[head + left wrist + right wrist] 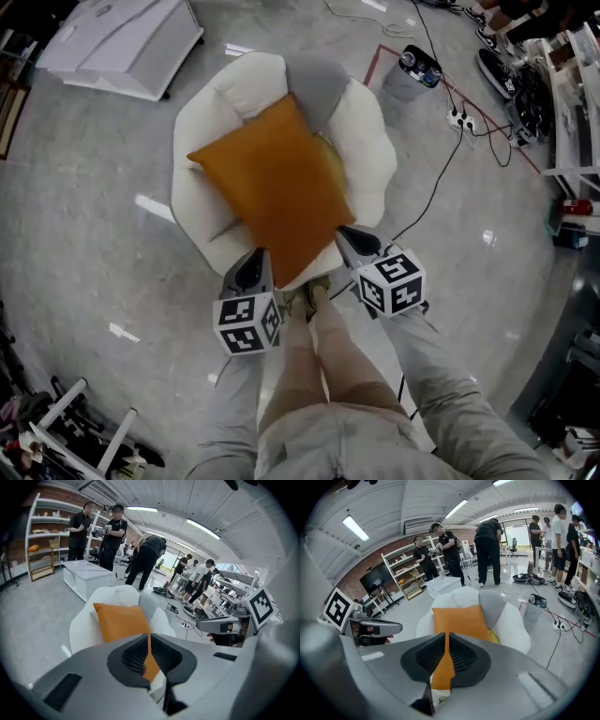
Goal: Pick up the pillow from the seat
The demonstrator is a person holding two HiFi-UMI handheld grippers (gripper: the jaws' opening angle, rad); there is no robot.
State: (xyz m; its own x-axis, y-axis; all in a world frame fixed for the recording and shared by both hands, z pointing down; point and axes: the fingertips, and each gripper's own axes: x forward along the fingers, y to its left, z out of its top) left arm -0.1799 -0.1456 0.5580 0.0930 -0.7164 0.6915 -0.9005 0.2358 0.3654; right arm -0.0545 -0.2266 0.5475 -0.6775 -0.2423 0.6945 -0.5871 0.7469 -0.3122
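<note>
An orange pillow [272, 183] lies tilted across the seat of a white, petal-shaped armchair [370, 141]. My left gripper [255, 262] hangs just off the pillow's near corner, jaws shut with nothing between them. My right gripper [352, 239] hangs by the pillow's near right edge, its jaws together except for a thin slit, also empty. In the left gripper view the pillow [121, 620] shows beyond the closed left gripper [149, 641]. The right gripper view has the pillow [461, 620] straight ahead of the right gripper [446, 639].
A grey cushion [323, 84] leans against the chair back, and something yellow [494, 637] peeks from under the pillow. A white cabinet [122, 42] stands far left. A grey bin [412, 70], power strip [459, 119] and cables lie right. Several people stand beyond the chair.
</note>
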